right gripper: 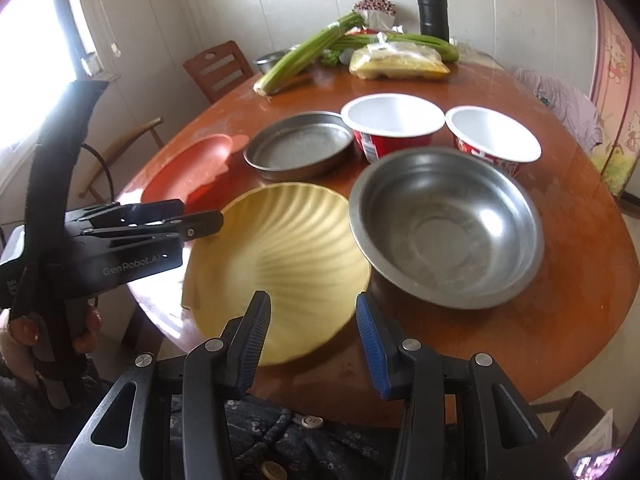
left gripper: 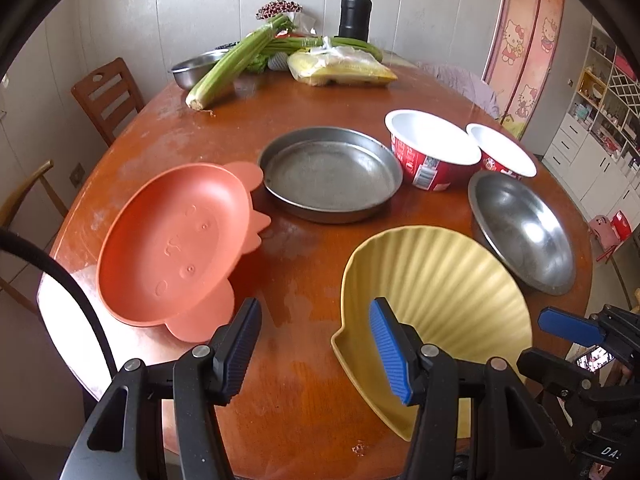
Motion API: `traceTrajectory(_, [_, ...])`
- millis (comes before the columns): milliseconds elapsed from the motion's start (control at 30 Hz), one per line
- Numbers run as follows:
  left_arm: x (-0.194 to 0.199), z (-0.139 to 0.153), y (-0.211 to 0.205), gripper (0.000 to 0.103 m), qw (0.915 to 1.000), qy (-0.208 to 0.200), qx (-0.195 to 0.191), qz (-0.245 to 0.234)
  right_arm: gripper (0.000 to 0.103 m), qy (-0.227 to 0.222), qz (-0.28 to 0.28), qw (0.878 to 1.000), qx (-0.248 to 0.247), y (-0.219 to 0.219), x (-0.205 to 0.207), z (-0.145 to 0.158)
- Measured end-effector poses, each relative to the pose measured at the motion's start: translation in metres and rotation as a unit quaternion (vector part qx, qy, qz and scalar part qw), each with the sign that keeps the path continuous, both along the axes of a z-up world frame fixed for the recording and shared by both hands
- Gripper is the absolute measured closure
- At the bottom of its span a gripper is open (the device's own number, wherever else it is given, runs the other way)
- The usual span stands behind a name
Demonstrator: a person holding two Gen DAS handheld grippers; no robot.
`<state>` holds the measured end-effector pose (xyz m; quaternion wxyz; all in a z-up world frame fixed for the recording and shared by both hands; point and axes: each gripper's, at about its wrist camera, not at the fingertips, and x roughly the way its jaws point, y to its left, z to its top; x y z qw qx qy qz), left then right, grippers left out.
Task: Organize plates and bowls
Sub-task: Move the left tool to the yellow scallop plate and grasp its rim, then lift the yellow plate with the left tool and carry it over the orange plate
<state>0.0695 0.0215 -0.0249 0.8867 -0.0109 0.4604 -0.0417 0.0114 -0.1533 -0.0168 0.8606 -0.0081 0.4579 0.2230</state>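
Two sets of fingers, both spread wide and holding nothing. Your left gripper hovers low over the near edge of the surface, one finger above bare wood, the other over the near rim of the yellow shell plate. Your right gripper sits just short of that same plate's near edge, also apart from it; neither touches it as far as I can tell. Looks like the staging pose before the first pick, with the yellow plate as the likely target since both tools converge on it.

Outward from there: the steel bowl is just beside the yellow plate on the right, rims very close or overlapping, can't tell which. The orange plate lies to the left, well apart from the yellow one. The round steel pan sits behind, between the orange plate and the two red paper bowls, which stand side by side, rims touching or nearly so.

Everything lies flat, open side up, spread in a loose arc, nothing stacked yet. My read: plates go with plates, bowls nest with bowls. The shell's shallow rim needs an edge pinch; watch for the steel bowl getting nudged.

Celery, a bagged pack and a black flask sit at the far end, out of the way.
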Motion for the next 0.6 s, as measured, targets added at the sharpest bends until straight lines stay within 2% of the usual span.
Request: traceTrajectory(600, [-0.008, -0.02, -0.012, 0.047, 0.9994, 0.027, -0.009, -0.018, 0.057, 0.014, -0.015, 1.0, -0.015, 0.002, 0.024, -0.022])
